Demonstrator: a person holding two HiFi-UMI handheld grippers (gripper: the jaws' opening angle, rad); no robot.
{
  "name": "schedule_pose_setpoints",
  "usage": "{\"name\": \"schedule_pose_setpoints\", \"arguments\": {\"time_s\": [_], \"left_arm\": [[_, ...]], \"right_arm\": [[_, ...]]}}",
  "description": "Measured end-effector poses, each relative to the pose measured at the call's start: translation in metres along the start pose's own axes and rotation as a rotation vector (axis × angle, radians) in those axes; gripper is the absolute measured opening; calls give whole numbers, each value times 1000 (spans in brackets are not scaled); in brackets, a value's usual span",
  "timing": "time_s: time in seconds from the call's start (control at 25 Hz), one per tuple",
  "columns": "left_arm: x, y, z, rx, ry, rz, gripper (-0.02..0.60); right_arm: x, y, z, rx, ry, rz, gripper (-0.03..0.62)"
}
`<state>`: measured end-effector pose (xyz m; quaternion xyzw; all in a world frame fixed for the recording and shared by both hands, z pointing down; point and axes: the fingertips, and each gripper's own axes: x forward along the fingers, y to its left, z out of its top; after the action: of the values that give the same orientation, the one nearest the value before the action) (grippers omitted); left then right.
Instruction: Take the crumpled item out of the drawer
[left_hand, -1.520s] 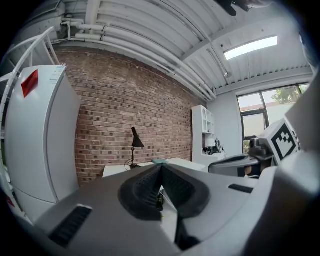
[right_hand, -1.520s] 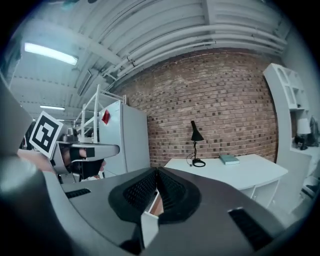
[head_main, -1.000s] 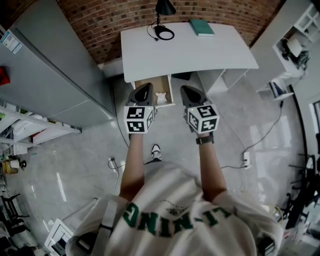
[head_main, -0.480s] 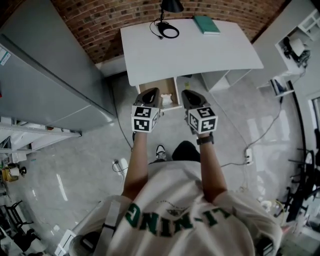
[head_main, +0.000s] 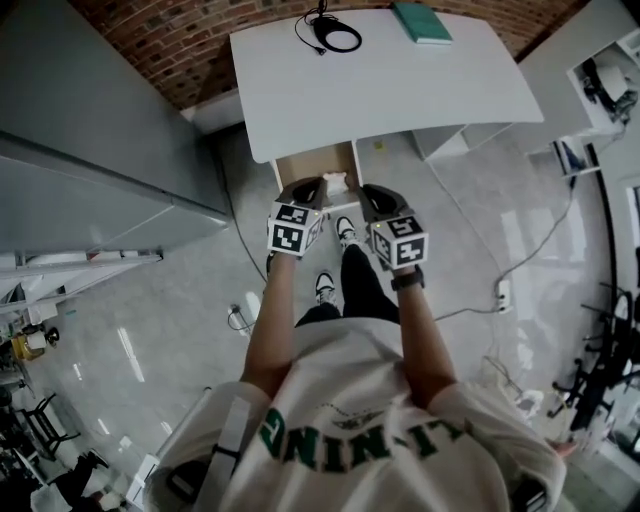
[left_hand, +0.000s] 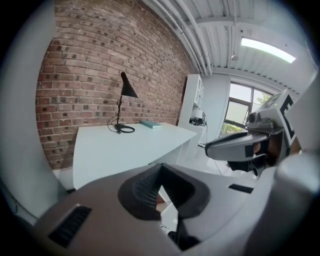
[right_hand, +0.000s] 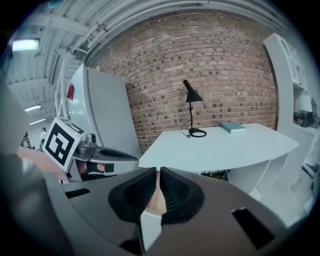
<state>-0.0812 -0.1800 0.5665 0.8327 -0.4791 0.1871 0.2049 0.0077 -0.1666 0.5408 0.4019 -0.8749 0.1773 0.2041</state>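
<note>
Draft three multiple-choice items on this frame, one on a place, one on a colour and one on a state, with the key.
1. Where does the teal book lie?
A. On the grey cabinet
B. On the white desk, near its far edge
C. On the floor

2. What colour is the crumpled item?
A. Red
B. White
C. Black

3. In what state is the drawer under the desk?
A. Pulled open
B. Pushed shut
C. Taken out and set on the floor

Key:
1 B: the head view shows the book on the desktop by the brick wall.
2 B: the item shows pale white against the drawer's wood.
3 A: the drawer's wooden inside is exposed, with the item lying in it.
</note>
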Motion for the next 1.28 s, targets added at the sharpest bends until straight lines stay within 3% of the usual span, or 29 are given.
{"name": "schedule_pose_setpoints", "arguments": {"time_s": [0.68, 1.28], "left_arm": [[162, 41, -136, 58, 380, -115, 13], [257, 90, -242, 120, 510, -98, 138]], "right_arm": [[120, -65, -83, 127, 137, 59, 6], [186, -83, -159, 197, 199, 111, 6]]}}
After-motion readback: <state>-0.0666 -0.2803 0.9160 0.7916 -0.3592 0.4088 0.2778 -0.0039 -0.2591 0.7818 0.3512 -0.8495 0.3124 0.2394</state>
